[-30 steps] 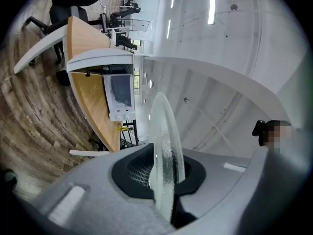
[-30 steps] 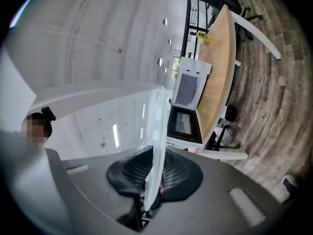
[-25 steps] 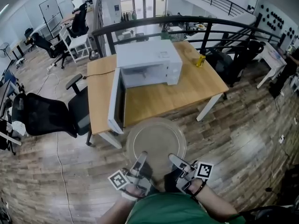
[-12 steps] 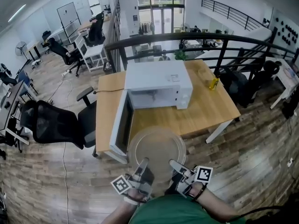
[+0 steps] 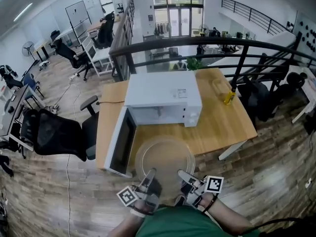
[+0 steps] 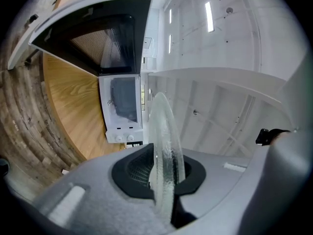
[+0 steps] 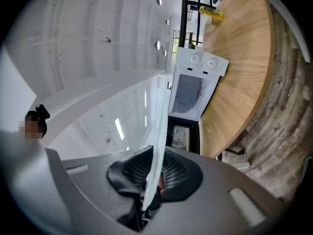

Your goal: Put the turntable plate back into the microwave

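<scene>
A clear glass turntable plate (image 5: 165,158) is held level in front of me, just before the table's near edge. My left gripper (image 5: 149,174) is shut on its near rim at the left, my right gripper (image 5: 183,174) on the near rim at the right. In the left gripper view the plate (image 6: 165,151) stands edge-on between the black pads. In the right gripper view the plate (image 7: 157,141) also runs edge-on through the pads. The white microwave (image 5: 164,98) sits on the wooden table (image 5: 222,122), its door (image 5: 120,141) swung open to the left and the cavity facing me.
A yellow bottle (image 5: 229,97) stands at the table's right rear. A black office chair (image 5: 54,132) is left of the table. A black railing (image 5: 222,46) runs behind the table. Wooden floor surrounds the table.
The plate and both grippers have come closer to the table and the microwave. The plate's far rim now reaches over the table's near edge. Both grips are unchanged.
</scene>
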`<state>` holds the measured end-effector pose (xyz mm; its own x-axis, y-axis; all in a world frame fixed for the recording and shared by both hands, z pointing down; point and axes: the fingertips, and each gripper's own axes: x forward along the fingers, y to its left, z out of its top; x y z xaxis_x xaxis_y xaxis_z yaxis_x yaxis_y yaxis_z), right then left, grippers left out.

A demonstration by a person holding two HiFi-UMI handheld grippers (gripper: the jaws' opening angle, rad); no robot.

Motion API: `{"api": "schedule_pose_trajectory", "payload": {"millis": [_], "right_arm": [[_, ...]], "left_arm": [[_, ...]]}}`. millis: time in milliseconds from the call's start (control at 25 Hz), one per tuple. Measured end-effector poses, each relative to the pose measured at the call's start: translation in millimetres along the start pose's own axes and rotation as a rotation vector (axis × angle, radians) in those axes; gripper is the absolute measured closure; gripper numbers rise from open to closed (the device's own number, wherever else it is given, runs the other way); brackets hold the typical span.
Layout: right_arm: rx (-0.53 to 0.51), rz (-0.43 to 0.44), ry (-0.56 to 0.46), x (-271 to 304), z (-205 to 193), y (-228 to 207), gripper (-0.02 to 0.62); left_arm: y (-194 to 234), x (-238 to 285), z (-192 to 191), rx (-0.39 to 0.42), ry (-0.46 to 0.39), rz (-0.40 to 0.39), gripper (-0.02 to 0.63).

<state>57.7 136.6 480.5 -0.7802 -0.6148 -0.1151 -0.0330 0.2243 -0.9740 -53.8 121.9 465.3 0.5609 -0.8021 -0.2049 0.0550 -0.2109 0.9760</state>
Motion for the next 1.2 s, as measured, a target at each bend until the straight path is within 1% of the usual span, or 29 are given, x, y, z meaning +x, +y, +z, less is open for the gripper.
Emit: {"api": "schedule_pose_trajectory", "payload": {"millis": [200, 440, 560, 720, 960, 1200], "right_arm": [[0.011, 0.012, 0.024, 6, 21, -7, 0.551], [0.007, 0.005, 0.024, 21, 47, -22, 0.551], [0.023, -0.010, 0.010, 30, 60, -32, 0.551], [0.023, -0.048, -0.020, 40, 77, -45, 0.551], [0.029, -0.083, -0.034, 68, 107, -59, 0.549], [0.034, -0.106, -0.044, 95, 125, -82, 0.546]], "left_arm": [[6, 21, 4, 0.013, -0.018, 0.005, 0.571], [21, 47, 18, 0.002, -0.017, 0.027, 0.571], [32, 62, 26, -0.015, -0.006, 0.031, 0.571], [48, 84, 36, -0.046, 0.032, 0.038, 0.571], [64, 119, 65, -0.081, 0.071, 0.037, 0.571], [86, 138, 91, -0.125, 0.081, 0.049, 0.571]]}}
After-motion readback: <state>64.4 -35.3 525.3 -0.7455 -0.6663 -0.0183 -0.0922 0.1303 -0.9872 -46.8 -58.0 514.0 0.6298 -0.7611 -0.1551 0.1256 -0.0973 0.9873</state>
